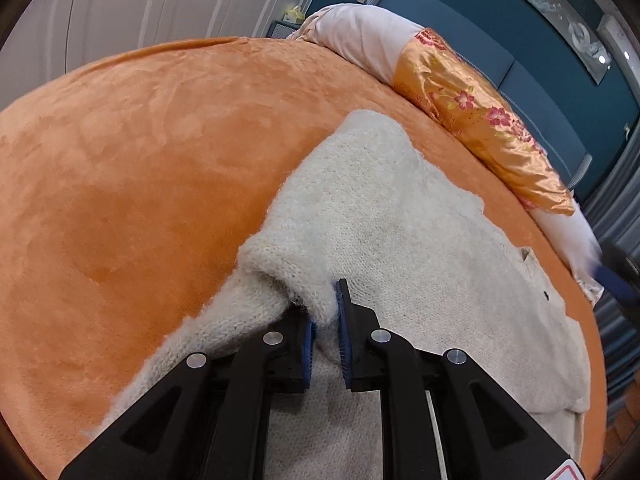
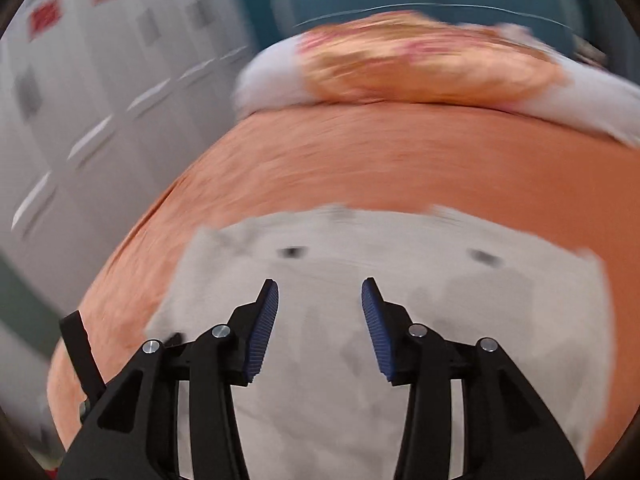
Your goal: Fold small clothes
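Observation:
A cream knitted sweater [image 1: 400,232] lies spread on an orange bed cover [image 1: 140,152]. My left gripper [image 1: 326,320] is shut on a fold of the sweater's left edge, with a sleeve part bunched over the left finger. In the right wrist view, which is blurred by motion, the sweater [image 2: 360,360] lies below my right gripper [image 2: 320,308], whose jaws stand wide apart and empty above the cloth. Two dark buttons [image 2: 292,253] show on the sweater's far part.
A rolled pink and orange floral quilt [image 1: 460,92] lies along the far side of the bed, also in the right wrist view [image 2: 420,68]. White wardrobe doors [image 1: 160,0] and a blue headboard wall [image 1: 500,40] stand behind. The right gripper's blue part [image 1: 616,280] shows at the right edge.

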{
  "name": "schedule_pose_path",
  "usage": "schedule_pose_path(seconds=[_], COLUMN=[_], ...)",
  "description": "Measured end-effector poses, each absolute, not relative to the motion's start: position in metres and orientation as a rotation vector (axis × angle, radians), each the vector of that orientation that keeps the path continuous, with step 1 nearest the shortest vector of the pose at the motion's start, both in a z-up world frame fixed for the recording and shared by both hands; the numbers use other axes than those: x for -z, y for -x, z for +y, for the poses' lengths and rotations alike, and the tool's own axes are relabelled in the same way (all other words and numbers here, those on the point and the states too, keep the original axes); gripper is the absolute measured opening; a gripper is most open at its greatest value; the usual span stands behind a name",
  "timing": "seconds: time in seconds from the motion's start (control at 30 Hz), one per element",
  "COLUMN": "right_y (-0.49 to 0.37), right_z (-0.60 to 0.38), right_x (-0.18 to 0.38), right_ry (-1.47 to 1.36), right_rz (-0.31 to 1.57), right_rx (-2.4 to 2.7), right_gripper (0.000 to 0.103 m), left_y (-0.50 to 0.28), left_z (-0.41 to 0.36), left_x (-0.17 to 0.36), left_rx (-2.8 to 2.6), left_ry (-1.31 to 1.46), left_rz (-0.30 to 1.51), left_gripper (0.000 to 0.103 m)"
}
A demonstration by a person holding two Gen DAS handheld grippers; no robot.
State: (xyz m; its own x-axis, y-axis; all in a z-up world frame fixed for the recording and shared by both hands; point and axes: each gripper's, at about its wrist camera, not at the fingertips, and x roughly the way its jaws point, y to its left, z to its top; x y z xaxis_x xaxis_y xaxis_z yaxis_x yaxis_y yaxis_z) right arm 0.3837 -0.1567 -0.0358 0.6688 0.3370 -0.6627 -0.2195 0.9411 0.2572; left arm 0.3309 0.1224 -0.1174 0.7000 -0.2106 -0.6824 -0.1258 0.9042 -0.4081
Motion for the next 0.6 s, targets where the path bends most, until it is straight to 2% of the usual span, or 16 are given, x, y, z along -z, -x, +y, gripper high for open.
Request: schedule_pose_path(seconds=[0.17,0.2,0.23,0.27,0.33,0.37,0.43,0.6], right_y=[-0.445,-0.452,-0.464,-0.471,-0.486,-0.494,-0.494,-0.496], right_z=[-0.064,-0.054,-0.042,-0.037,-0.032,-0.031,-0.029,-0.041], right_x=[0.071,0.074,0.082,0.088,0.104,0.108,0.107,0.071], right_ry=[-0.046,-0.034,-0.02,-0.017,-0.018,-0.02,0.004,-0.067], right_rz=[0.882,0.892,0.909,0.919,0.953,0.973,0.959,0.824], right_rx=[-0.431,-0.433,-0.438,-0.44,-0.451,-0.467,-0.477,-0.495], right_gripper=[0.042,0.044,0.051,0.054,0.052,0.03,0.008,0.005], left_y=[-0.329,-0.329,-0.33,-0.329,-0.329,-0.328,-0.327,-0.325], left_z=[0.123,0.123,0.122,0.122,0.124,0.125,0.125,0.125], left_x=[0.123,0.123,0.124,0.125,0.127,0.128,0.129,0.129], left_rx=[0.058,0.058,0.06,0.064,0.073,0.077,0.079,0.083], left_ry=[0.455,0.452,0.452,0.457,0.471,0.476,0.476,0.48], left_rz=[0.776,0.774,0.77,0.766,0.759,0.755,0.751,0.742], left_gripper=[0.014,0.014,0.014,0.014,0.014,0.014,0.014,0.014])
